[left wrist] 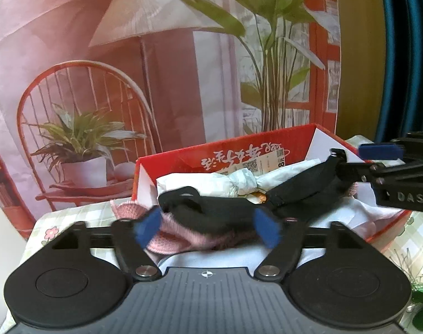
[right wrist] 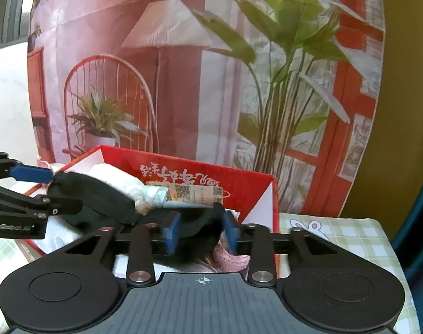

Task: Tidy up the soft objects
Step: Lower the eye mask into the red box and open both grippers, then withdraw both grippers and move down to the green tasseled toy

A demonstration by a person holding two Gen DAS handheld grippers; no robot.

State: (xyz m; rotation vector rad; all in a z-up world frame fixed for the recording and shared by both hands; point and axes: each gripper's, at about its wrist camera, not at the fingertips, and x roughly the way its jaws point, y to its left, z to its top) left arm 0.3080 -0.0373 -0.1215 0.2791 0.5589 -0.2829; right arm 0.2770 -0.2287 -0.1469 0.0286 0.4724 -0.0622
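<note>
A long black cloth (left wrist: 219, 211) lies slack across the top of an open red box (left wrist: 225, 146), over a rolled white-and-green bundle (left wrist: 239, 181) and a pink knitted piece (left wrist: 172, 240). My left gripper (left wrist: 207, 228) stands open, its blue pads wide apart on either side of the cloth's near end. In the right wrist view the other end of the black cloth (right wrist: 200, 222) sits between the pads of my right gripper (right wrist: 200, 233), which are parted and do not visibly squeeze it. The pink knit (right wrist: 231, 260) shows beneath. Each gripper appears in the other's view: right gripper (left wrist: 350, 158), left gripper (right wrist: 53, 192).
The red box (right wrist: 183, 164) sits on a table with a green checked cloth (right wrist: 336, 231). A printed backdrop of a chair, lamp and plants (left wrist: 128, 83) hangs just behind it. White fabric (left wrist: 359, 208) fills the box's right side. A blue curtain (left wrist: 400, 55) hangs at far right.
</note>
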